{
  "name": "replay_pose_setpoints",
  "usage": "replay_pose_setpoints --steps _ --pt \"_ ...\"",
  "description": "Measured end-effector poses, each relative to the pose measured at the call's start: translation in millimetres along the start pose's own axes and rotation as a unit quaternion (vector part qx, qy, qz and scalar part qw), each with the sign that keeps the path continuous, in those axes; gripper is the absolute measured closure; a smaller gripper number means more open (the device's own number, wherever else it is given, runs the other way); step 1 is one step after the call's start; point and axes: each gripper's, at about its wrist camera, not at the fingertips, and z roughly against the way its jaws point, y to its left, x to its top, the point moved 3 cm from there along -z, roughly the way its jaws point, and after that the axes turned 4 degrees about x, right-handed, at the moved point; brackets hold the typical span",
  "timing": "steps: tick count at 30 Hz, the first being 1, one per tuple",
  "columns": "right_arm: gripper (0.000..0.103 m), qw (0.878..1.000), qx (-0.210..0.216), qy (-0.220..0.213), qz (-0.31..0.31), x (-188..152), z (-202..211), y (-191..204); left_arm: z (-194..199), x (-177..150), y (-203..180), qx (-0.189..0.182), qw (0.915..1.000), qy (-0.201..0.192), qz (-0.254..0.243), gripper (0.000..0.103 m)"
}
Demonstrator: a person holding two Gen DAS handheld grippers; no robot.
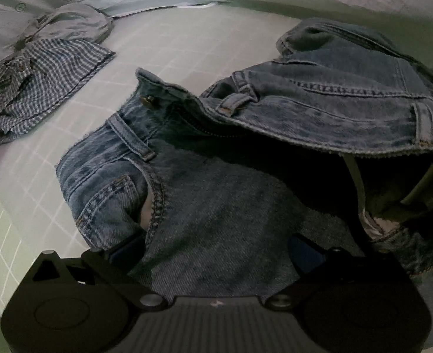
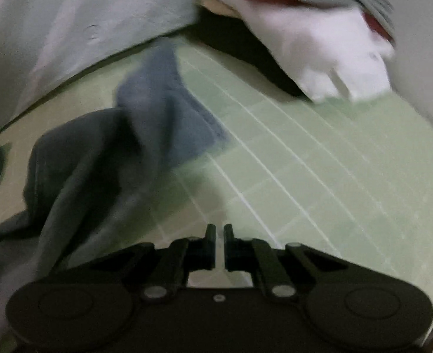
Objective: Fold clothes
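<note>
Left claw (image 1: pixel 216 253) spread wide, denim jeans (image 1: pixel 216 206) between its fingers; right claw (image 2: pixel 219 244) nearly closed, empty, over bare gridded mat (image 2: pixel 319 161).

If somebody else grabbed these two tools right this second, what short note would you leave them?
Left hand-held gripper: open, fingers spread around denim of the jeans, not pinched.
Right hand-held gripper: nearly shut, empty, above the green grid mat.
Jeans lie crumpled on the mat, waistband flopped open. A checked shirt and a pale shirt wait behind, unfolded.
Done: nothing visibly folded in these views.
Left: flatten and fold the jeans, then both shirts.
</note>
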Motion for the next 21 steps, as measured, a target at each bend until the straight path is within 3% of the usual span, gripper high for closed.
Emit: replay_pose_setpoints --steps 2,4,8,10,12,21 --pt "0.09 1.0 0.011 -0.012 -0.001 4.8 2.8 4.3 -0.1 -0.1 0.3 -0.002 1.0 0.0 -0.001 0.0" --pt "0.068 0.999 0.027 -0.029 0.011 11.2 4.4 17.3 -0.4 -0.1 1.0 -0.003 1.0 0.0 -0.002 0.0" --pt "0.052 0.996 0.062 -0.051 0.029 24.6 1.9 46.0 0.2 -1.4 1.1 -0.004 1.0 -0.001 -0.002 0.0" --pt "0.034 0.995 0.071 -0.057 0.039 34.7 -5.2 58.1 0.1 -1.4 0.9 -0.005 1.0 -0.002 -0.002 0.0" --pt "0.028 0.994 0.077 -0.062 0.048 44.3 -10.4 66.4 0.2 -1.4 1.0 -0.005 1.0 -0.003 -0.002 0.0" --pt "0.025 0.996 0.077 -0.052 0.008 70.3 -39.0 67.4 0.3 -1.2 1.9 -0.004 1.0 -0.003 0.001 0.0"
